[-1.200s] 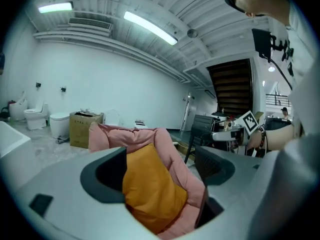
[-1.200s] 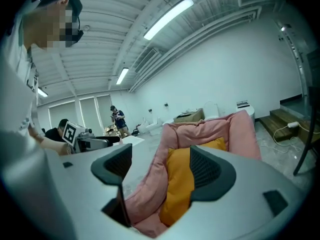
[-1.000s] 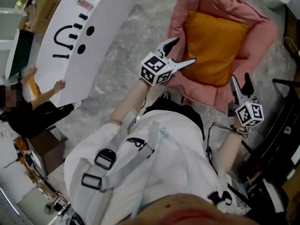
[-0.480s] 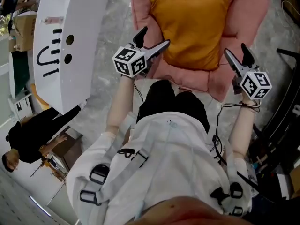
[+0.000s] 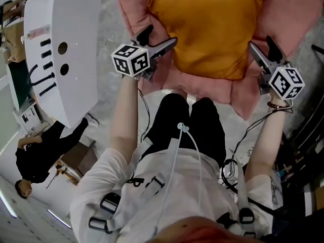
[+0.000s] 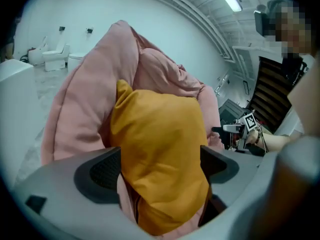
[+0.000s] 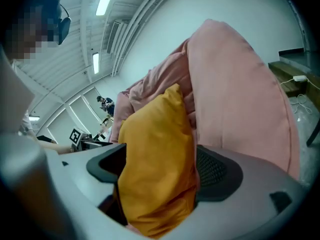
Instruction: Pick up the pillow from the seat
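Note:
An orange pillow (image 5: 207, 24) lies on a pink padded seat (image 5: 202, 87). My left gripper (image 5: 161, 36) is at the pillow's near left corner, its jaws wide and still opening. My right gripper (image 5: 260, 44) is at the near right edge, its jaws opening too. In the left gripper view the pillow (image 6: 160, 134) fills the gap between the jaws of the left gripper (image 6: 160, 169), with the seat (image 6: 85, 99) behind it. The right gripper view shows the pillow (image 7: 155, 149) between the jaws of the right gripper (image 7: 160, 169). Neither pair of pads visibly presses on it.
A large white panel with black marks (image 5: 61, 49) stands on the grey floor to the left. A person in black (image 5: 35, 156) sits at the lower left. Dark racks and cables (image 5: 309, 130) crowd the right side. The holder's legs are just in front of the seat.
Both grippers have moved forward to the pillow's near corners, and the seat now lies closer and more central in the head view. Both pairs of jaws stand wider.

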